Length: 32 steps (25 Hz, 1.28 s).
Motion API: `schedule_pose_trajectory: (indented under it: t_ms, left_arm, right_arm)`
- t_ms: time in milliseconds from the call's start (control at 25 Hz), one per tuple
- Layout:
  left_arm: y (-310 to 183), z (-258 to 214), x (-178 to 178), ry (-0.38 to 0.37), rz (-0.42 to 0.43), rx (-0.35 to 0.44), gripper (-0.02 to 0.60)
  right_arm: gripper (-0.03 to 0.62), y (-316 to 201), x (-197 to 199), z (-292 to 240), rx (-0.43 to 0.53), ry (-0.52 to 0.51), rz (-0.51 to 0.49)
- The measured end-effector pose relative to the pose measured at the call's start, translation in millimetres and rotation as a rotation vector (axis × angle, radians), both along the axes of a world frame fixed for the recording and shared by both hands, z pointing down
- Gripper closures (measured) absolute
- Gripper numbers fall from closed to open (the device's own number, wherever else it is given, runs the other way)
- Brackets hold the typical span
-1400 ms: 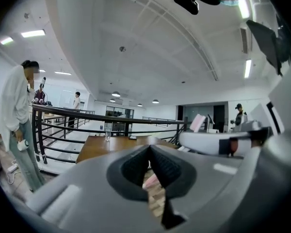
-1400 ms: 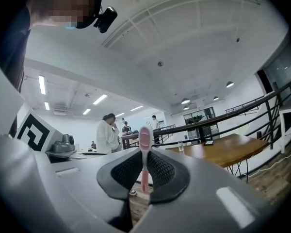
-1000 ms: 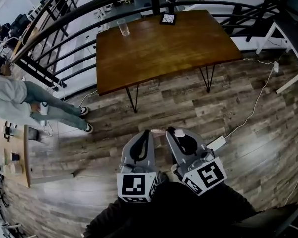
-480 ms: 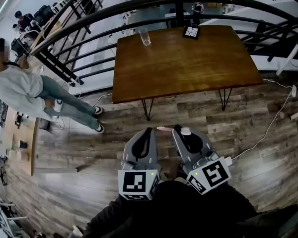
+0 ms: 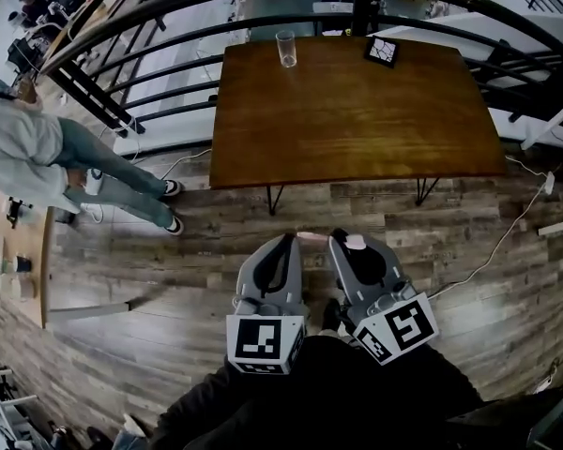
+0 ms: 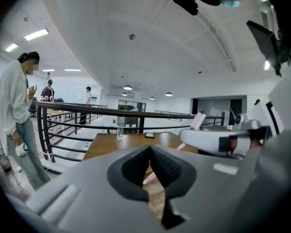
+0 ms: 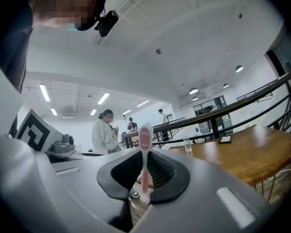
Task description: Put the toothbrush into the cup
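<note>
A clear glass cup (image 5: 286, 48) stands near the far edge of the brown wooden table (image 5: 357, 120); it shows small in the right gripper view (image 7: 187, 145) and the left gripper view (image 6: 120, 131). My right gripper (image 5: 344, 242) is shut on a pink toothbrush (image 7: 145, 165), which stands upright across the jaws with its bristle head on top. The handle end (image 5: 311, 236) sticks out towards my left gripper (image 5: 285, 243), which is shut with nothing in it. Both grippers hang over the wooden floor, short of the table's near edge.
A black marker tile (image 5: 382, 51) lies on the table's far right. Black railings (image 5: 169, 26) curve behind the table. A person in a light top and jeans (image 5: 47, 157) stands on the left. A white cable (image 5: 488, 251) runs across the floor on the right.
Both grippers and the view have moved towards the table, which now lies nearer and more centred. The toothbrush stays clamped in the right gripper. The left gripper stays shut.
</note>
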State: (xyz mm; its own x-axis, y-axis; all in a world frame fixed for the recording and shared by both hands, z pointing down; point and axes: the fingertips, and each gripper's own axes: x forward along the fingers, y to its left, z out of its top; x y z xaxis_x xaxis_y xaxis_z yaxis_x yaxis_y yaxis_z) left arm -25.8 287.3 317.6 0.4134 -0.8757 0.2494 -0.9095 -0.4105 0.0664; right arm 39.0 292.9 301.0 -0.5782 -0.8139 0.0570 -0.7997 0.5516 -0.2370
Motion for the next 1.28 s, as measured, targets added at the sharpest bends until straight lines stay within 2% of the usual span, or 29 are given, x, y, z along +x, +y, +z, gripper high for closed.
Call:
schedule_pose_trajectory:
  t_ms: [400, 800, 1040, 1280]
  left_arm:
    - [-105, -4, -32, 0.055, 0.074, -0.006, 0.574]
    - [-164, -29, -56, 0.105, 0.138, 0.055, 0.574]
    - [-185, -34, -50, 0.122, 0.162, 0.065, 0.574]
    - [-210, -29, -44, 0.094, 0.129, 0.059, 0.574]
  right_arm:
    - [0.566, -97, -40, -6, -0.011, 0.059, 0.061]
    - [0.566, -149, -70, -31, 0.042, 0.103, 0.117]
    - [0.566, -169, -64, -40, 0.058, 0.119, 0.144]
    - [0.566, -196, -57, -32, 0.052, 0.103, 0.105]
